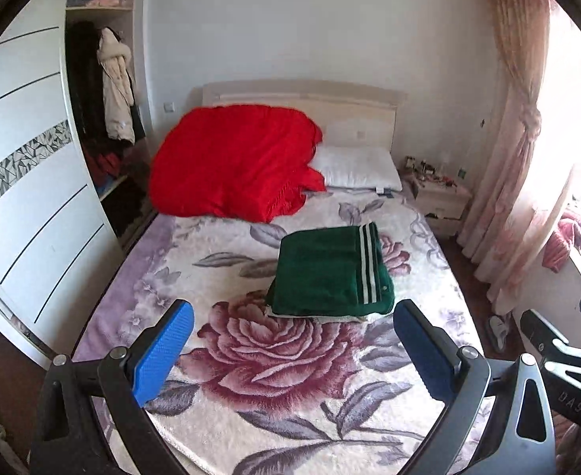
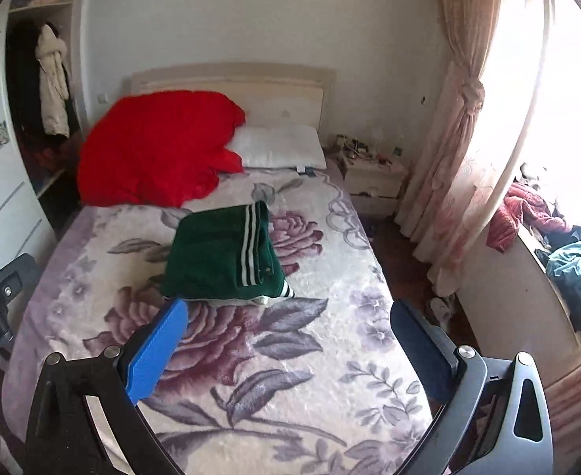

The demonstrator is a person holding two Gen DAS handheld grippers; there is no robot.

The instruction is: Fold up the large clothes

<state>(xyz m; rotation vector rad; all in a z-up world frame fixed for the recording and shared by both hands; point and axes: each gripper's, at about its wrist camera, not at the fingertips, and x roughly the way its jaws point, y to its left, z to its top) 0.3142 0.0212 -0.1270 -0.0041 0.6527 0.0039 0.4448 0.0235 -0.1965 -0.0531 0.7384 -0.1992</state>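
Note:
A dark green garment with white stripes [image 1: 330,271] [image 2: 221,257] lies folded into a neat rectangle on the floral bedspread [image 1: 274,360] [image 2: 290,356], in the middle of the bed. My left gripper [image 1: 292,350] hovers open above the bed, short of the garment, with nothing between its blue pads. My right gripper [image 2: 288,346] is open too, held back from the garment's near edge and empty. Part of the right gripper's frame shows at the right edge of the left wrist view.
A red blanket [image 1: 235,162] [image 2: 155,150] and a white pillow [image 1: 357,168] [image 2: 280,146] lie at the head of the bed. An open wardrobe [image 1: 100,99] stands left. A cluttered nightstand [image 1: 440,194], pink curtain [image 1: 516,138] and window ledge with clothes [image 2: 559,253] are right.

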